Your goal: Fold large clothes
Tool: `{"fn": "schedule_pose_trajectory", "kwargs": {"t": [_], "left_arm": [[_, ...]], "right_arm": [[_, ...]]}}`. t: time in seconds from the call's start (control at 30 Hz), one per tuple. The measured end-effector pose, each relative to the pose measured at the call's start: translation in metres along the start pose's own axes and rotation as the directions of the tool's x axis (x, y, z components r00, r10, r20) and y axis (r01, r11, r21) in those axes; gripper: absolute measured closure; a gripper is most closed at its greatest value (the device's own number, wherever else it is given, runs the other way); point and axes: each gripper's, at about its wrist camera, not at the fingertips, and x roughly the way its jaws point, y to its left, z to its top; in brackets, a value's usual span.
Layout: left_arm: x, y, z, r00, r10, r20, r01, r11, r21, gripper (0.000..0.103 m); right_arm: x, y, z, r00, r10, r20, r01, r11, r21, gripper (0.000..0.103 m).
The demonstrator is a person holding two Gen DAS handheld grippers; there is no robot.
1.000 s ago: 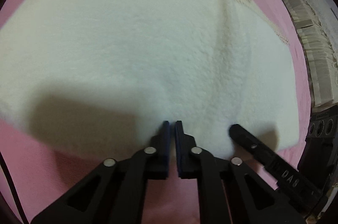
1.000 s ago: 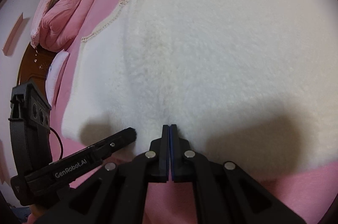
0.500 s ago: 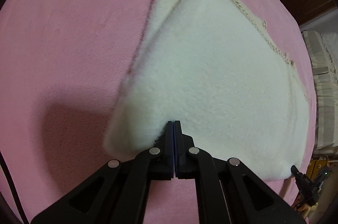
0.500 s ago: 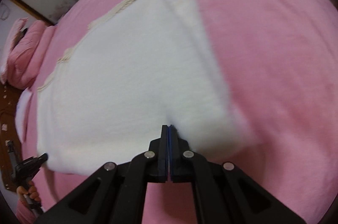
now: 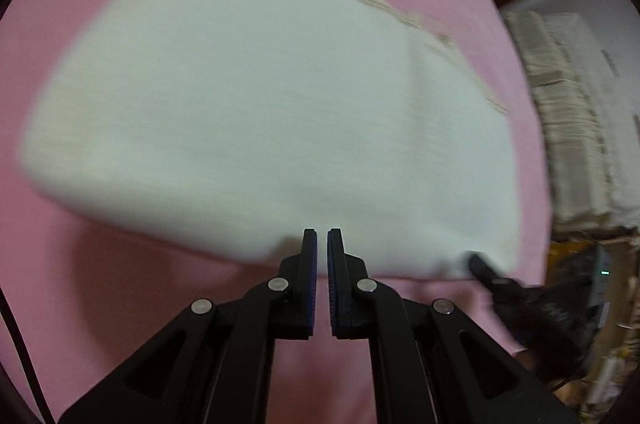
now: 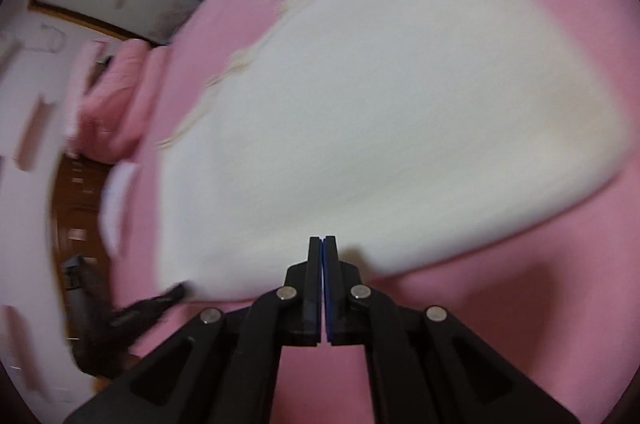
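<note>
Two grippers sat at the garment's [image 5: 272, 103] 6 o'clock edge, left gripper [image 5: 322, 244] slightly parted, right gripper [image 6: 322, 250] closed, grip unclear; fleece looked soft, floppy, best pinched at corners.

Dim warm indoor light; heavy motion blur both views; fisheye bending, dark vignette at edges.
</note>
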Motion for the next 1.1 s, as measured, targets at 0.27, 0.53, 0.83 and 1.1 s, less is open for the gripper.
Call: {"fn": "schedule_pose_trajectory", "kwargs": {"t": [0.27,0.53,0.83,1.1], "left_arm": [[0.054,-0.035,0.030,0.989,-0.144,-0.023,0.143,0.988,-0.053,0.102],[0.079,-0.047,0.100,0.991,-0.131,0.039,0.132,0.991,-0.011,0.102],[0.132,-0.059,0.194,0.994,-0.071,0.082,0.071,0.997,0.007,0.102],[0.116,-0.037,0.195,0.986,-0.011,0.168,0.013,1.000,-0.013,0.102]], "right_arm": [[0.068,0.023,0.014,0.996,0.084,-0.001,-0.084,0.990,0.115,0.103],[0.087,0.027,0.066,0.993,0.117,0.014,-0.117,0.992,0.049,0.103],[0.135,0.046,0.147,0.998,0.045,0.051,-0.042,0.998,-0.048,0.103],[0.154,0.058,0.169,0.999,0.018,0.031,-0.013,0.988,-0.153,0.103]]}}
